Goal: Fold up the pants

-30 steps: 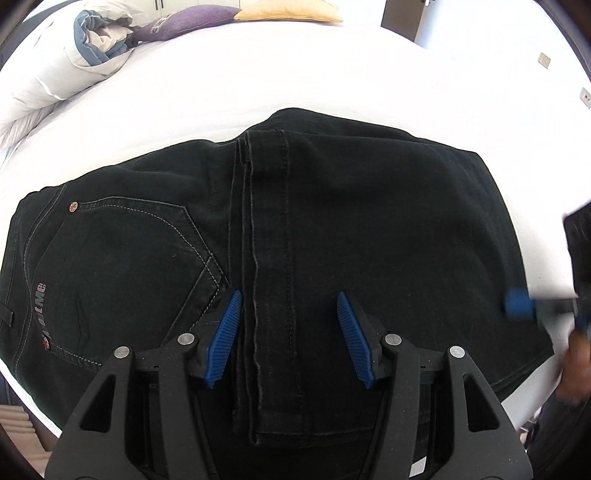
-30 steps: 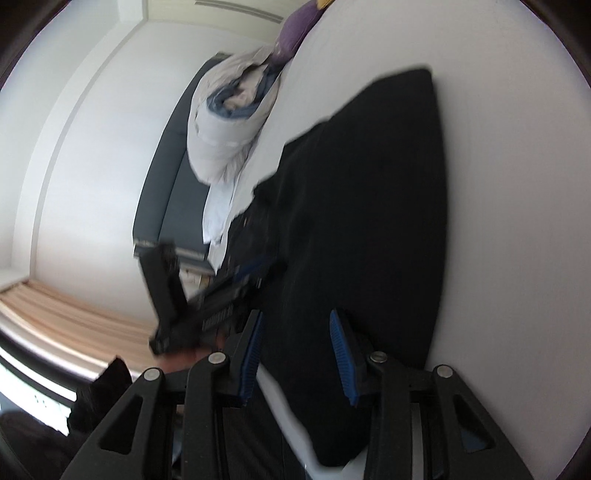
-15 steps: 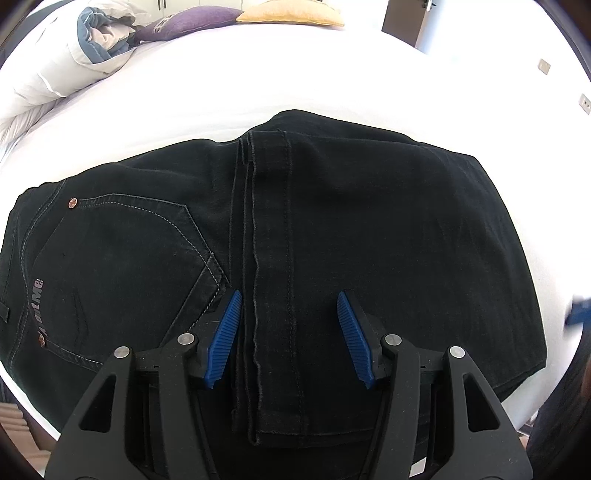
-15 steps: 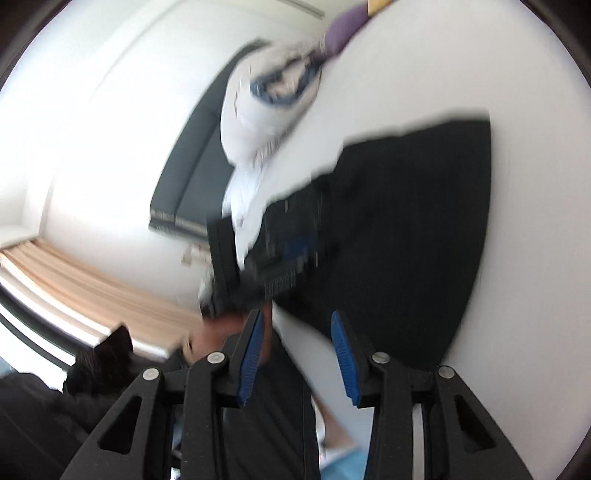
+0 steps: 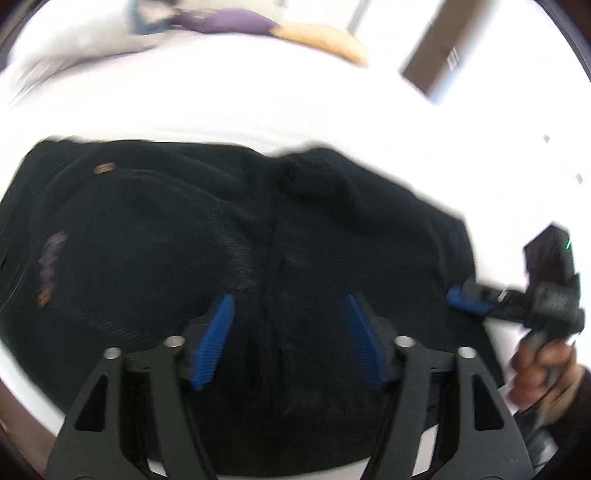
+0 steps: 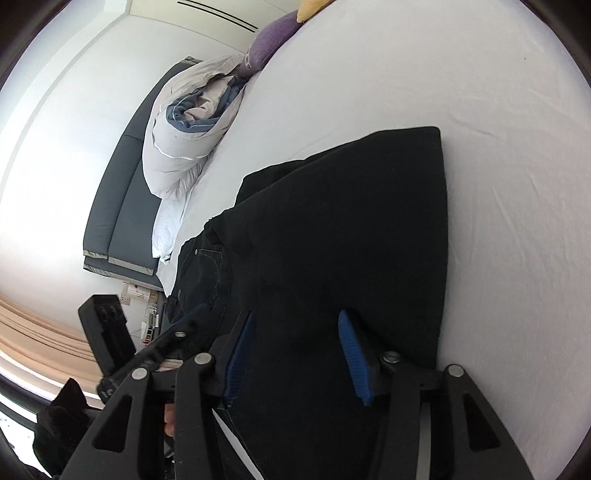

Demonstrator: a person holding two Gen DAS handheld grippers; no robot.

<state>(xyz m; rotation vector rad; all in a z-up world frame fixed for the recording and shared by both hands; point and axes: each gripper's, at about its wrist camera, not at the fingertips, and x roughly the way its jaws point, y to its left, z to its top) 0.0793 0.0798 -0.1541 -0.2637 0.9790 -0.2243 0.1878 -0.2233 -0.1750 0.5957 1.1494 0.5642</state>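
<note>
Black jeans (image 5: 155,243) lie folded on a white bed (image 5: 221,103), waist and pocket end at the left in the blurred left wrist view. My left gripper (image 5: 288,339) is open and empty, just above the near middle of the pants. The right gripper (image 5: 465,299) shows there at the pants' right edge, held by a hand. In the right wrist view the pants (image 6: 351,229) fill the middle. My right gripper (image 6: 295,354) is open and empty over their near end. The left gripper's fingers (image 6: 192,317) show at the left.
A rolled white and blue duvet (image 6: 192,122), a purple pillow (image 6: 269,48) and a yellow pillow (image 6: 310,7) lie at the head of the bed. A dark grey headboard (image 6: 122,206) stands behind. White sheet (image 6: 498,147) lies bare right of the pants.
The left gripper has swung fast, blurring its view, and the pants now sit further left in it. The right gripper has come back to the pants' right edge. Both stay open.
</note>
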